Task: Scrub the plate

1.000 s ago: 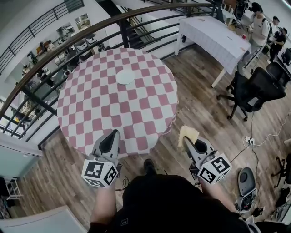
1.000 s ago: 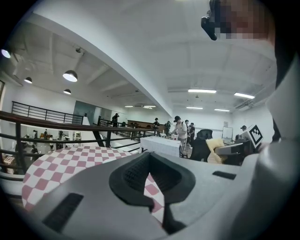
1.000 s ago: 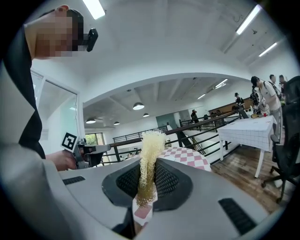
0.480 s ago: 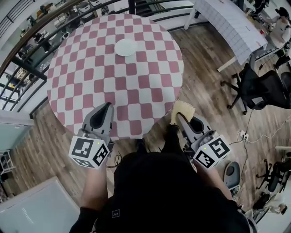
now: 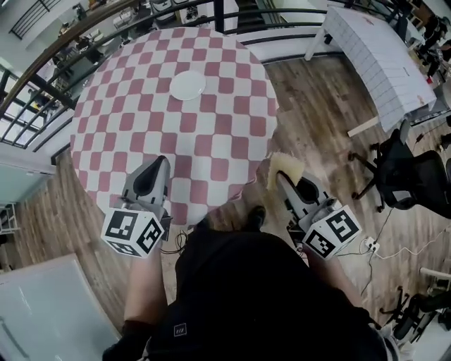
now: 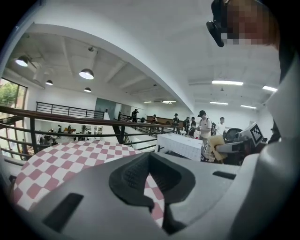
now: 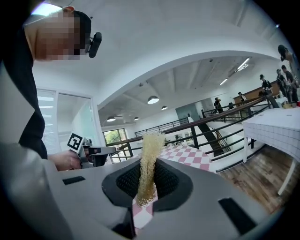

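We grip the scrub pad (image 5: 286, 166) in the right gripper (image 5: 283, 178); left gripper (image 5: 156, 166) closed, empty. Plate (image 5: 187, 84) well apart on table (image 5: 225, 141).

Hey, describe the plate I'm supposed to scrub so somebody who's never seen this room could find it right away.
Find the round table with the pink-and-white checked cloth, beside the black railing. The plate lies on its far half, away from the person. It is a plain white disc, the only thing lying on the cloth.
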A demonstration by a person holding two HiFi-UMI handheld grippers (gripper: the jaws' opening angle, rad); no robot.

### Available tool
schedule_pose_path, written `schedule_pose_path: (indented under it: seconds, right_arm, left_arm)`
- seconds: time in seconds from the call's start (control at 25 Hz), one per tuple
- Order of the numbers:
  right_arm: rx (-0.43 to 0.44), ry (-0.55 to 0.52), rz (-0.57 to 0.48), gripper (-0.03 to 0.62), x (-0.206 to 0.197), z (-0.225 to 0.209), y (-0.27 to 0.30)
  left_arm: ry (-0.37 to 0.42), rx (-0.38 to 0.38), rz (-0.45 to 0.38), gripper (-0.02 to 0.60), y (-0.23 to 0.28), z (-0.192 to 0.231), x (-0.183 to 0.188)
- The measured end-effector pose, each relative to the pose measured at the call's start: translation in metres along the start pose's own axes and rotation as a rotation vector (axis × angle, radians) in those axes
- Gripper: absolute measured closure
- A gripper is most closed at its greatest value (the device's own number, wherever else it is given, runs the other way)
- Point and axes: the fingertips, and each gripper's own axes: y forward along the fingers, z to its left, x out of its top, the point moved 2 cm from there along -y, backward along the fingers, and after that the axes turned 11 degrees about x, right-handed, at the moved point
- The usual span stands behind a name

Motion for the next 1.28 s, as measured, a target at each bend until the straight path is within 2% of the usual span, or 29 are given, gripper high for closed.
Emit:
schedule_pose_path:
  seconds: [0.12,0.32,0.52,0.68,0.8,1.0,1.28]
  right_arm:
    - [0.016,0.014,0.013,0.549,0.007,-0.030,-0.011]
    - [0.050,0.026,0.021,0.549,-0.010,-0.054,-0.049]
    - [0.078,0.054,0.035,0.549,-0.002,-0.056,-0.011]
    - [0.120,0.060,0.076,0.549,-0.013,-0.099,-0.009]
    - [0.157,0.047,0.117,0.549,-0.008,-0.119,0.019]
    - [0.243,-0.006,0.203,0.549,0.005,-0.127,0.100]
    - [0.403,-0.043,0.322,0.549,-0.007,-0.131,0.203]
  left_arm:
    - [0.000,0.007,-0.010,0.575,0.017,-0.026,0.014]
    - [-0.029,-0.011,-0.022,0.575,0.011,-0.085,0.001]
    - [-0.022,-0.007,0.021,0.575,0.032,-0.067,0.006]
    - [-0.024,0.020,0.029,0.575,0.073,-0.087,-0.008]
    - [-0.061,0.059,0.020,0.575,0.097,-0.071,-0.011]
    - [-0.122,0.111,-0.005,0.574,0.122,-0.022,-0.011]
    - [-0.160,0.173,0.032,0.571,0.160,0.030,-0.032]
